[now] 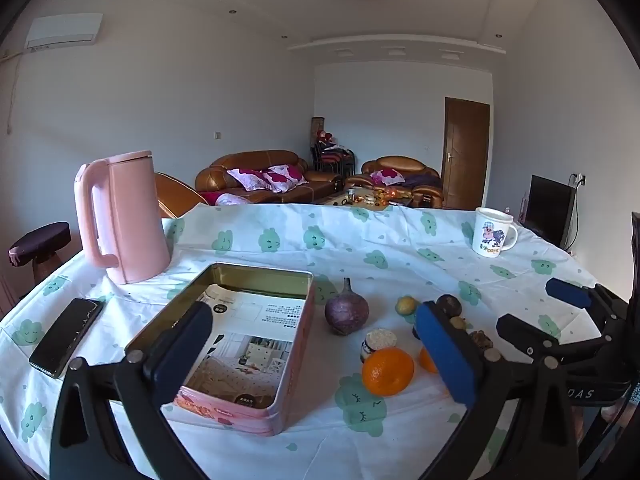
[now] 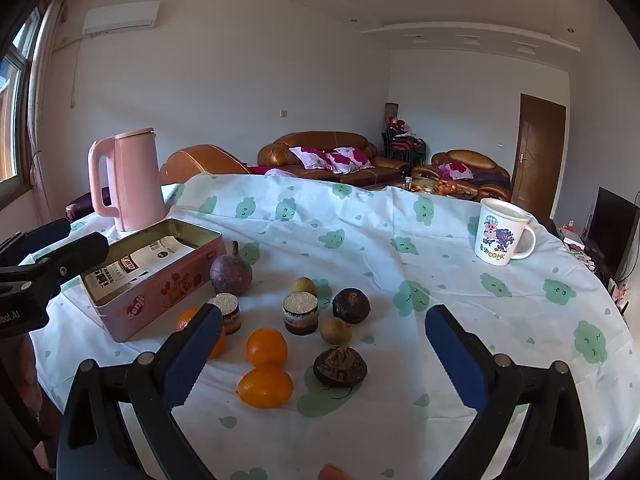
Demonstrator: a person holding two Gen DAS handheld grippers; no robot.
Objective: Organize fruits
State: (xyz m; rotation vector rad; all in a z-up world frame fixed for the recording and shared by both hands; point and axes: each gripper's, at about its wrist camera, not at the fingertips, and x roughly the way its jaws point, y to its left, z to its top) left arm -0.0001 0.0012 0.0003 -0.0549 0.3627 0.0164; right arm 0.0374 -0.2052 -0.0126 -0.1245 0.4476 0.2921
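An open pink tin box (image 1: 292,364) (image 2: 160,292) lies on the table, paper inside. Beside it sit a purple fruit with a stem (image 1: 346,312) (image 2: 231,273), three oranges (image 1: 387,371) (image 2: 266,346) (image 2: 265,387), two small yellow fruits (image 2: 304,285) (image 2: 336,330), two dark round fruits (image 2: 351,305) (image 2: 340,365) and two small jars (image 2: 300,313) (image 2: 226,308). My left gripper (image 1: 316,352) is open, hovering over the box's near right side. My right gripper (image 2: 324,356) is open above the oranges and also shows in the left wrist view (image 1: 538,312).
A pink kettle (image 1: 122,216) (image 2: 128,180) stands behind the box. A black phone (image 1: 66,336) lies at the left. A cartoon mug (image 1: 493,232) (image 2: 502,236) stands far right. The table has a cloud-print cloth (image 2: 400,240).
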